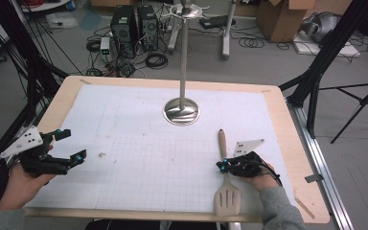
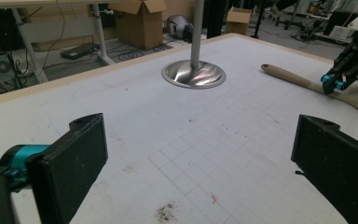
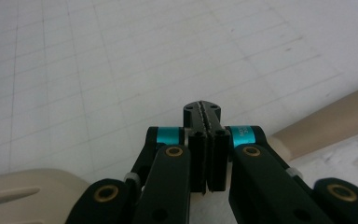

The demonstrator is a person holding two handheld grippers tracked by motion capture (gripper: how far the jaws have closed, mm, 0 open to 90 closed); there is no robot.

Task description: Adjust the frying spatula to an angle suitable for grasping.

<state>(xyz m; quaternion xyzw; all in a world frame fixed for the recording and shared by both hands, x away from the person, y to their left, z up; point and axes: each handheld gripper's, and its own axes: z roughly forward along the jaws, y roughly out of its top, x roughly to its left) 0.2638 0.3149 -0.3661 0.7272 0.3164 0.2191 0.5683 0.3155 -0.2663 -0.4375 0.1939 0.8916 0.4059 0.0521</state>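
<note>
While the right tool [image 1: 222, 166] is closed, the spatula [image 1: 226, 184] lies just beneath.

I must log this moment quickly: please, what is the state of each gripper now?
Left gripper: open, fingers wide apart, holding nothing.
Right gripper: closed above the spatula handle, nothing between its fingers.

Even bright indoor light, soft shadows, glare on steel base [image 1: 182, 111], close tongs blurred
</note>
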